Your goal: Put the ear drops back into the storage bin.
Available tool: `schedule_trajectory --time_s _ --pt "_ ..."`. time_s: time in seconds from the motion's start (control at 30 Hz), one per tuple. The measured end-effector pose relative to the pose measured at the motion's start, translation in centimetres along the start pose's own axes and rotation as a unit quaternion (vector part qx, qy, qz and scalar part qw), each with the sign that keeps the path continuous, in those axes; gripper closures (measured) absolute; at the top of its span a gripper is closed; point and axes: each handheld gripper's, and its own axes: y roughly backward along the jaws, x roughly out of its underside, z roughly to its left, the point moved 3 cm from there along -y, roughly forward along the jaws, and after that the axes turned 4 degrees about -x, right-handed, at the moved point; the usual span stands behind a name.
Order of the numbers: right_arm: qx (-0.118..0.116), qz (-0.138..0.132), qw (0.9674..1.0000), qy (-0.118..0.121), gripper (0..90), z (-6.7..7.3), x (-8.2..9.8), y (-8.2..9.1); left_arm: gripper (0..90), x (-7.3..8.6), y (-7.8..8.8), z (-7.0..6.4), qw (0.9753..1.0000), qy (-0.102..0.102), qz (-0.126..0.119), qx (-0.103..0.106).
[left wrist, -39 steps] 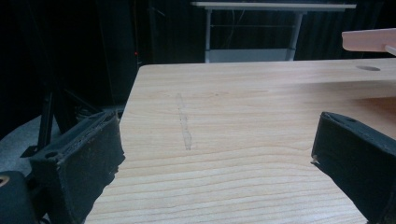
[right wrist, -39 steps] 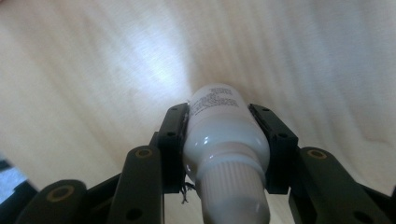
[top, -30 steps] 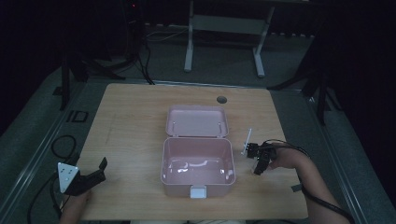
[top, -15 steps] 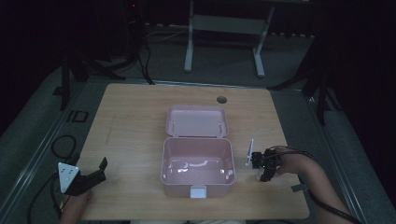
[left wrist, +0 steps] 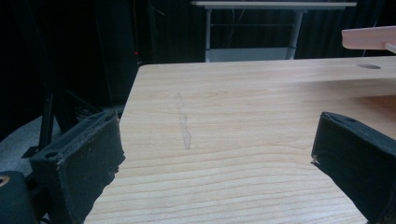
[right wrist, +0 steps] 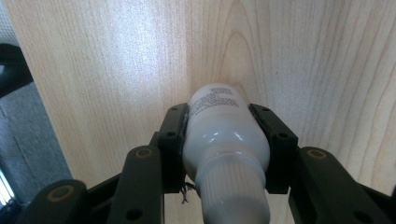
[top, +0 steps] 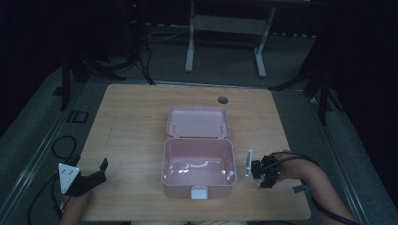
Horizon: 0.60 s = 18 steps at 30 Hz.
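Observation:
A pink box (top: 198, 161) stands open in the middle of the wooden table (top: 136, 122), its lid (top: 199, 122) laid back on the far side. Just right of the box, my right gripper (top: 264, 174) points down at the table. In the right gripper view that gripper (right wrist: 218, 112) is shut on a white plastic bottle (right wrist: 219, 135), ribbed cap toward the camera and base at the wood. My left gripper (top: 96, 173) rests near the front left corner. Its jaws stand wide apart in the left gripper view (left wrist: 215, 154), with bare wood between them.
A round cable hole (top: 222, 100) sits near the table's far edge. Behind the table stands a metal frame (top: 225, 23), and cables (top: 63, 145) lie on the floor at the left. The table's right edge (top: 291, 154) is close to my right hand.
My right gripper has come nearer the front edge and lower, with the bottle still held, beside the box's right wall. The left gripper has stayed put.

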Motion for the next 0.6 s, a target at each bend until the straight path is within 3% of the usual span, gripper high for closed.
schedule_trajectory --time_s 0.27,0.6 --pt "-0.001 0.003 1.0 0.007 59.6 0.5 -0.5 1.0 2.0 0.0 0.0 0.0 1.0 0.002 -0.001 0.0" --pt "0.007 -0.009 0.9999 0.006 59.6 0.7 -1.0 4.0 2.0 0.0 0.0 0.1 1.0 0.005 0.0 -0.001"
